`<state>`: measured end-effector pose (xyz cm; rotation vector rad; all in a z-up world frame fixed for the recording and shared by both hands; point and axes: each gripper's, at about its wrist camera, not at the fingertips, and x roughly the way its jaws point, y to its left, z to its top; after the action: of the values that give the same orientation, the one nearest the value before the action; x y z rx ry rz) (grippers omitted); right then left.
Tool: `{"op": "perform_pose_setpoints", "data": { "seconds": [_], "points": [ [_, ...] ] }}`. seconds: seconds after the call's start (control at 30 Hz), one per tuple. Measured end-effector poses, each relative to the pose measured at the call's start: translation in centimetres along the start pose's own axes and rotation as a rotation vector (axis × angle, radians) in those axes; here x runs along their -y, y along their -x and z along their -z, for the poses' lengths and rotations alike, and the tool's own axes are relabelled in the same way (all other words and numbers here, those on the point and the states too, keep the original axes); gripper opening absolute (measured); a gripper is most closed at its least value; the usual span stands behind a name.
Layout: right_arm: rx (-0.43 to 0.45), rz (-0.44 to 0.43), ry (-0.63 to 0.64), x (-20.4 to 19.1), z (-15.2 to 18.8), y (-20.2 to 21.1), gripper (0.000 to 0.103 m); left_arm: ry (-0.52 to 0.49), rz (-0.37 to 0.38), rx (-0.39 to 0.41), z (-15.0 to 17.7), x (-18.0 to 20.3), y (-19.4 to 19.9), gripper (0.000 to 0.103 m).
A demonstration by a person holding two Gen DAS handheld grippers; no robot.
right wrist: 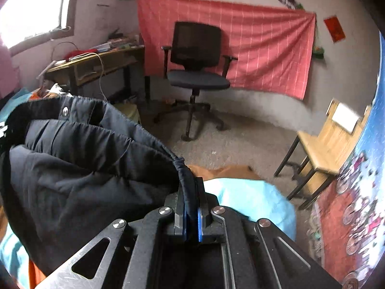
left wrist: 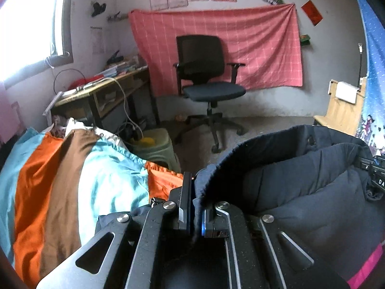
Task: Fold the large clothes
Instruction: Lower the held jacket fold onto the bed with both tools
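Jacket hangs stretched sideways between left tongs and right tongs, both pinching its edge.

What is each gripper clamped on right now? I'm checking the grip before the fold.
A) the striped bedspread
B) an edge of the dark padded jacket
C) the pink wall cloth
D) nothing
B: the left gripper and right gripper each pinch the dark padded jacket.

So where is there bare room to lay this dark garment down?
Both the left gripper and right gripper are shut on the dark garment. The striped bedspread to its left lies bare, as does the floor between office chair and wooden bench. The desk is cluttered.
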<state>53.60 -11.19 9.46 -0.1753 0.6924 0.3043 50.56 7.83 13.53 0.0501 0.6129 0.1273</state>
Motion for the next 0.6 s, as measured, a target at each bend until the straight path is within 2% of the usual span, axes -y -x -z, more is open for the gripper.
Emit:
{"op": "perform_pose_setpoints", "data": {
  "seconds": [0.2, 0.47, 0.53, 0.6],
  "points": [
    [-0.064, 0.003, -0.011, 0.2, 0.3, -4.2, 0.006, -0.025, 0.004, -0.03, 0.6, 0.2, -3.0, 0.004],
    [-0.101, 0.011, -0.008, 0.2, 0.0, -6.5, 0.009, 0.0, 0.024, -0.078, 0.8, 0.2, -5.2, 0.004],
    [-0.115, 0.006, -0.019, 0.7, 0.0, -6.8, 0.011, 0.025, 0.04, -0.109, 0.9, 0.0, -5.8, 0.007],
    [-0.125, -0.001, -0.022, 0.9, -0.3, -6.9, 0.019, 0.065, 0.081, -0.13, 0.9, -0.5, -6.0, 0.017]
  ]
}}
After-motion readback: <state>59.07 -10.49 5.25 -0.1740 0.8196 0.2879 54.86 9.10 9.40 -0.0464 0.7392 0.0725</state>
